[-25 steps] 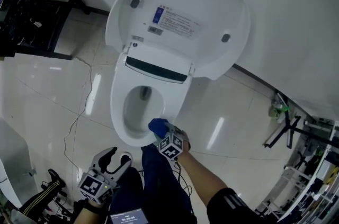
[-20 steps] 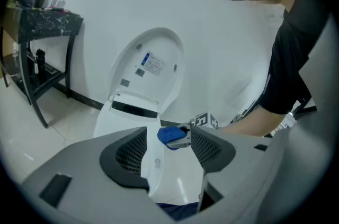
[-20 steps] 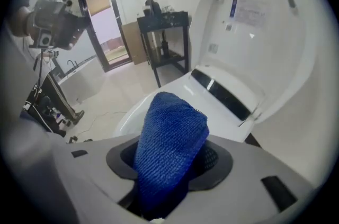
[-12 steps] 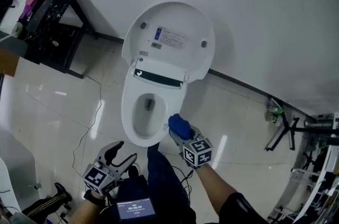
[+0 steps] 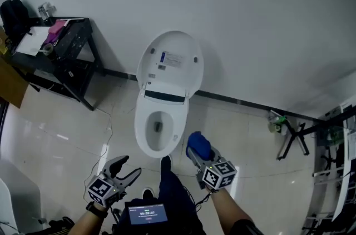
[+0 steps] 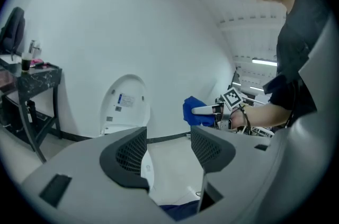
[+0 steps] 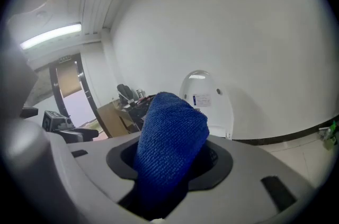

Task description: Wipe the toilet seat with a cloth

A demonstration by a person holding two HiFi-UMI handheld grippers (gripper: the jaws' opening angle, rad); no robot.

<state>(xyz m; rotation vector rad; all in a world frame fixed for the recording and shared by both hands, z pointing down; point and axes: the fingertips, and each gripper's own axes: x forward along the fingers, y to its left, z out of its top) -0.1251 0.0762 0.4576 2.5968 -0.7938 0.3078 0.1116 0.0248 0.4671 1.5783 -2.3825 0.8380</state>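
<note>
The white toilet stands against the wall with its lid [image 5: 170, 64] raised and its seat [image 5: 143, 131] ringing the open bowl. My right gripper [image 5: 196, 153] hovers to the right of the seat's front, off the toilet, shut on a folded blue cloth [image 5: 198, 144]. In the right gripper view the cloth [image 7: 169, 138] fills the jaws, with the lid [image 7: 204, 99] far behind. My left gripper [image 5: 129, 166] hangs low by the person's legs, open and empty. In the left gripper view the jaws stand apart [image 6: 168, 151], with the lid [image 6: 125, 105] and the cloth [image 6: 193, 110] beyond.
A black metal rack [image 5: 62, 53] with odds and ends stands left of the toilet. A cable [image 5: 108, 135] trails over the glossy tile floor. A black folding stand [image 5: 293, 138] leans by the wall at right. A small screen [image 5: 146, 214] sits at the person's chest.
The person has backed away from the toilet, which looks smaller now. The right gripper lifted the blue cloth off the seat's front rim and drew it back. The left gripper stayed open.
</note>
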